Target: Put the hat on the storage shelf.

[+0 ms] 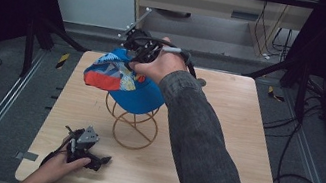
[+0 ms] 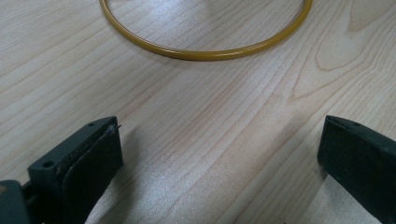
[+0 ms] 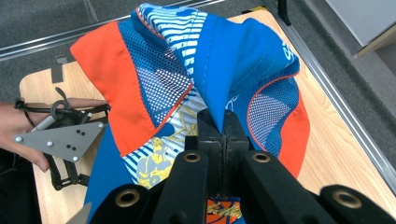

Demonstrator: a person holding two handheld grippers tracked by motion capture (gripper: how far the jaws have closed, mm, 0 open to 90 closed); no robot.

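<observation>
Grey floor and dark frame posts ring your table [image 1: 244, 136], a pale wood square with metal rails running along both sides.

Your right sleeve [image 1: 201, 149] reaches far across the table, and your right hand [image 1: 163, 65] carries the right gripper [image 1: 138, 52] over the far half. Its fingers [image 3: 223, 135] are pressed together on a fold of the cap [image 1: 122, 80], a blue one with orange panels, mesh patches and striped print. From the right gripper view the cloth fans out up and away from the closed fingers, orange to either side, blue straight ahead. In the high view the cap hangs just below the fingers and sits over the top of the wire stand [image 1: 135, 124]; whether it rests on the stand you cannot tell.

Your left hand [image 1: 54, 166] holds the left gripper [image 1: 89, 152] low at the near left of the table. Its fingers [image 2: 88, 158] stand wide apart with bare wood between them. Ahead of those fingers lies the stand's base ring [image 2: 205, 51], a yellow wire hoop flat on the table, apart from both fingertips.
</observation>
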